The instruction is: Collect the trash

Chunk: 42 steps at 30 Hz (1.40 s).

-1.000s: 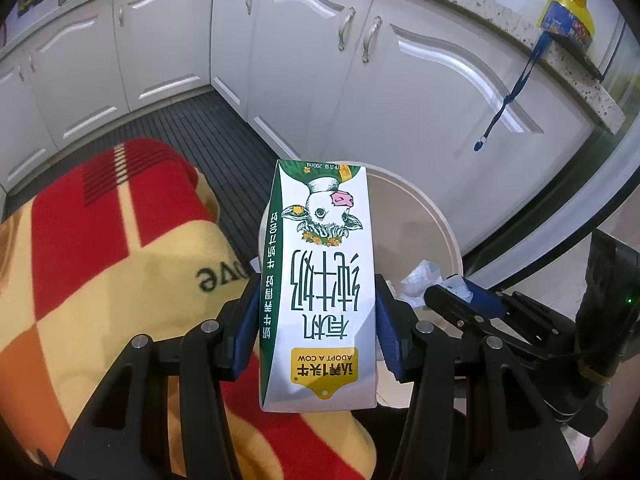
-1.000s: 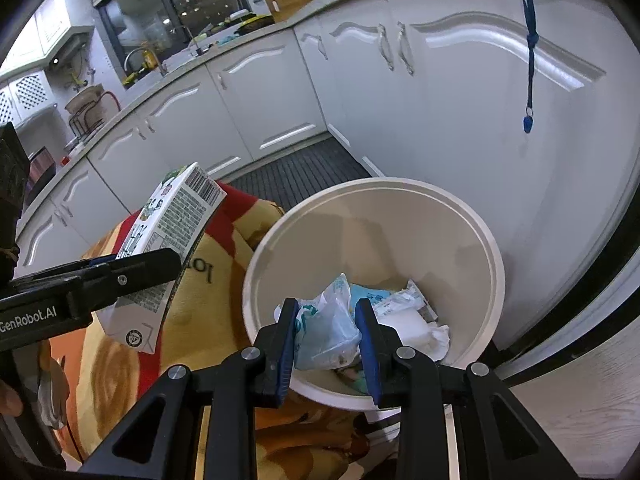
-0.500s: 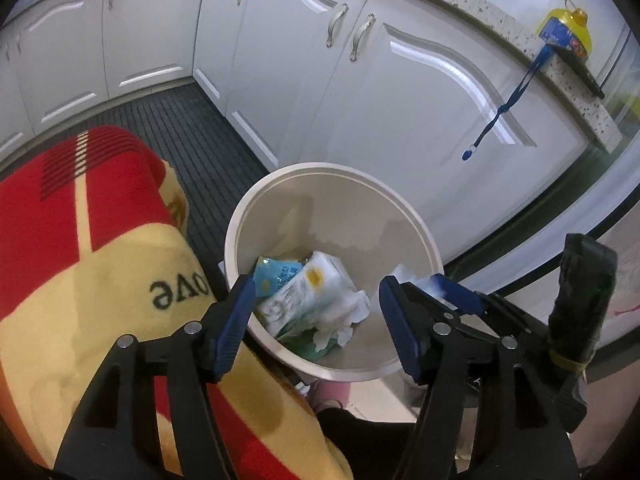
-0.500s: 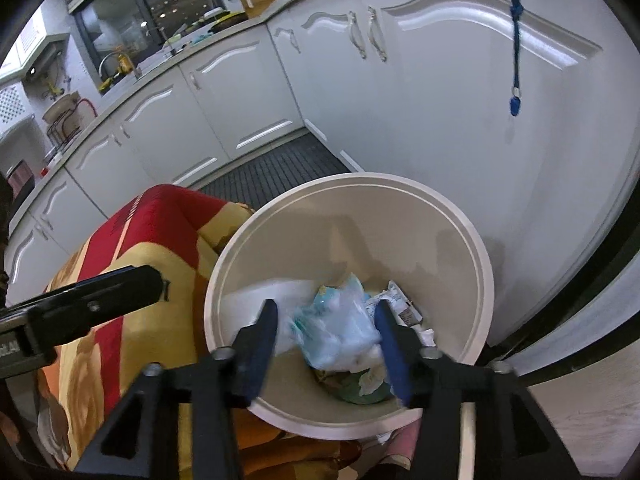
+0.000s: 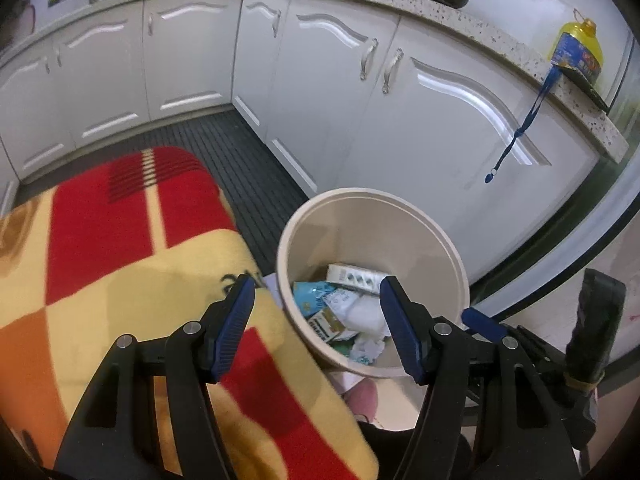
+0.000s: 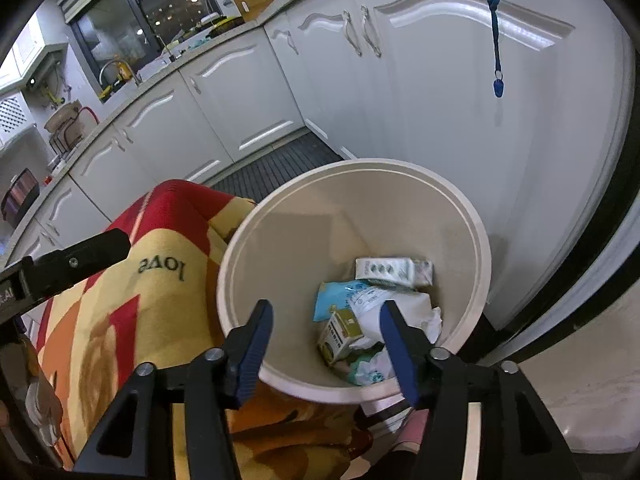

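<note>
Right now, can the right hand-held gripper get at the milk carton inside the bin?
Probably yes: the right hand-held gripper is open and empty above the bin, and the milk carton lies uncovered on top of the trash.

Both wrist cameras sit just behind their own fingers and look steeply down and forward past the blue pads, toward the white cabinets [image 5: 360, 128]. The left view looks from above the red-and-yellow blanket [image 5: 132, 280], with the cream bin [image 5: 456, 264] to its right and the right gripper [image 5: 480, 320] at its lower right edge. The right view stands nearer, almost over the bin [image 6: 476, 224] (its trash fills the centre), and shares bin, blanket [image 6: 132, 312], cabinets [image 6: 400, 112] and blue lanyard [image 6: 496, 52] with the left view.
</note>
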Available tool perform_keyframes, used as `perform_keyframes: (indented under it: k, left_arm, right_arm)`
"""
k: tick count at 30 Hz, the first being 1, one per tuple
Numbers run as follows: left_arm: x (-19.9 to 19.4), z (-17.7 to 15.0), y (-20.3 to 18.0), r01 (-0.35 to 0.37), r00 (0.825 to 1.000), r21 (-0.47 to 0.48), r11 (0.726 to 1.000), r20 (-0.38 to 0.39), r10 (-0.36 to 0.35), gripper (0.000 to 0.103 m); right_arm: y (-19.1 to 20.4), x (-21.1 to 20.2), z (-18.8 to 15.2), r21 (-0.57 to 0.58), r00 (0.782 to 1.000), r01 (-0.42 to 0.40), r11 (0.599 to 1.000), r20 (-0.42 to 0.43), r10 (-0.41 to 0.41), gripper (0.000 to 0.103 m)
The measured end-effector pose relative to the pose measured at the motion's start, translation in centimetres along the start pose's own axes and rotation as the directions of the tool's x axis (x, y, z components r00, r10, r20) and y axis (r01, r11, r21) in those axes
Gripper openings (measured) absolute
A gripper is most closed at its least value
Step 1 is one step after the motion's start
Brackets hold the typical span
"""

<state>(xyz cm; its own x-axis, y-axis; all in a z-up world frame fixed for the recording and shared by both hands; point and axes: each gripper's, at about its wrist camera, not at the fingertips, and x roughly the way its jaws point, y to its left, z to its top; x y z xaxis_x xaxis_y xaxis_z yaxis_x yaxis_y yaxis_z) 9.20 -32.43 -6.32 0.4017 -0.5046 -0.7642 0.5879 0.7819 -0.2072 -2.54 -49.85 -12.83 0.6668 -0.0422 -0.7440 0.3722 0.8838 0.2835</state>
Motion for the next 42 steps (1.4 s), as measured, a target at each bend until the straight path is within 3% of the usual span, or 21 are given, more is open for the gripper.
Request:
perform_keyframes:
  k: [5,9,14,21,25,30,42]
  left_arm:
    - [-2.0,-0.6,0.4,-0.005,0.999,0.001,1.000,0.040,0.005,0.064]
    - [-3.9,-1.1,0.3,-0.071,0.993,0.018,0.997,0.093,0.069,0.064]
    - [-6.2,-1.9,0.3,-0.114,0.984,0.034,0.993,0.142,0.108,0.064]
    - [-8.6,-2.8,1.2,-0.099,0.980,0.007,0.995,0.174,0.097,0.064]
    - [-9.9,-3.1,1.4,-0.141,0.969,-0.016,0.990,0.203,0.141,0.064]
    - [-11.5,-3.5,1.3,-0.145,0.960,-0.006,0.989,0.243,0.142,0.064]
    - [-14.1,-3.8,0.9,-0.176,0.939,0.010,0.984,0.302,0.165,0.064]
  right_arm:
    - [1.9,-1.8,-0.2,-0.039,0.999,-0.008,0.999,0.040,0.010,0.061]
    - [3.5,-3.4,-0.3,-0.065,0.996,-0.007,0.998,0.083,0.012,0.069]
    - [5.3,-4.8,-0.5,-0.099,0.993,0.003,0.995,0.120,0.009,0.070]
    - [6.9,-6.5,-0.8,-0.111,0.986,0.020,0.994,0.167,-0.002,0.072]
    - [7.6,-7.7,-0.9,-0.123,0.980,0.031,0.992,0.199,-0.006,0.073]
    - [8.6,-9.7,-0.7,-0.129,0.965,0.051,0.990,0.262,-0.015,0.079]
    - [10.6,-12.0,-0.3,-0.153,0.942,0.070,0.986,0.336,-0.015,0.079]
